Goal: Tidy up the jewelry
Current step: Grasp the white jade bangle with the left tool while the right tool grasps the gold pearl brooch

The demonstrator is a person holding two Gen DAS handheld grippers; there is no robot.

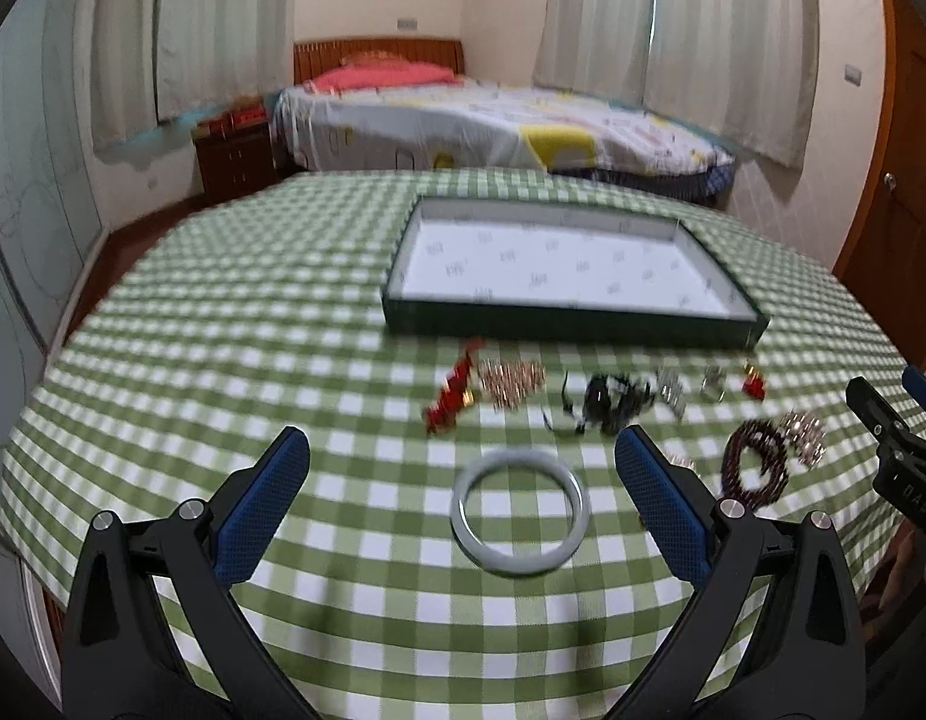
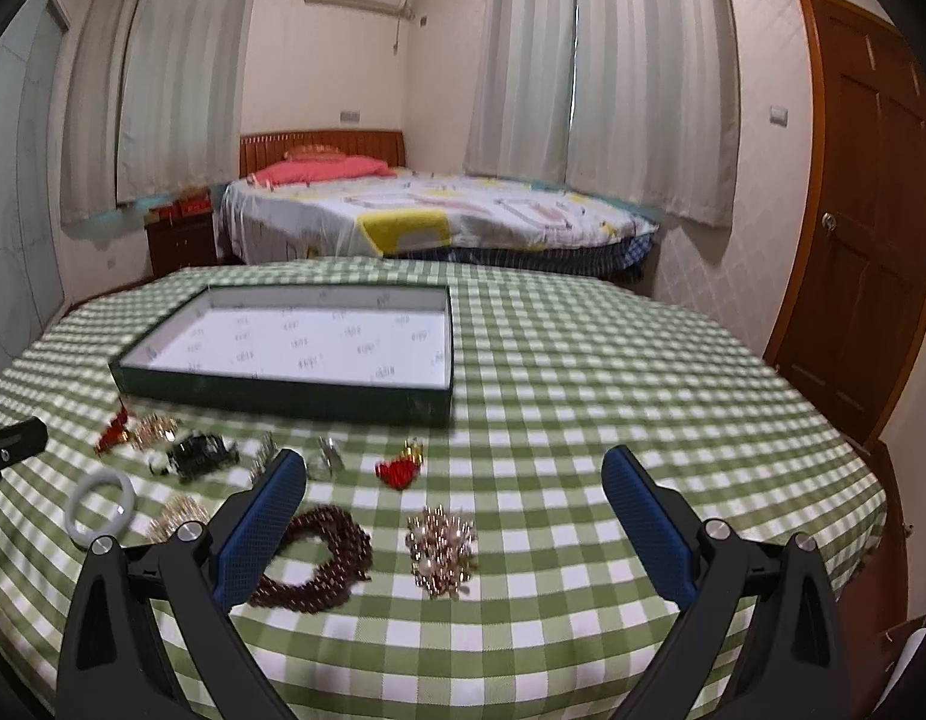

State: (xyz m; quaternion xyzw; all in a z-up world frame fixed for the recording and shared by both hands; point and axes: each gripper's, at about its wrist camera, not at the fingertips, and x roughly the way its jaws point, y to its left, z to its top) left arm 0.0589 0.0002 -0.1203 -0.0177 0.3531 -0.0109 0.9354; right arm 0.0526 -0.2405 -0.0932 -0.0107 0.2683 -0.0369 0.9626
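— What covers the table (image 2: 583, 360)?

— A green-and-white checked cloth, with a shallow dark green tray (image 2: 294, 396), white-lined, toward the far side.

— And in front of it?

— Jewelry lying loose on the cloth: a pale bangle (image 1: 518, 513), dark red beads (image 2: 318, 564) coiled beside a gold-and-pearl cluster (image 2: 441, 549), a red ornament (image 2: 398, 471), a black piece (image 2: 198, 456) and a red-and-gold piece (image 1: 456, 393), near the tray's front wall.

1 tray (image 2: 282, 402), 1 white bangle (image 1: 518, 510), 1 dark bead bracelet (image 2: 318, 564), 2 red ornaments (image 2: 398, 471).
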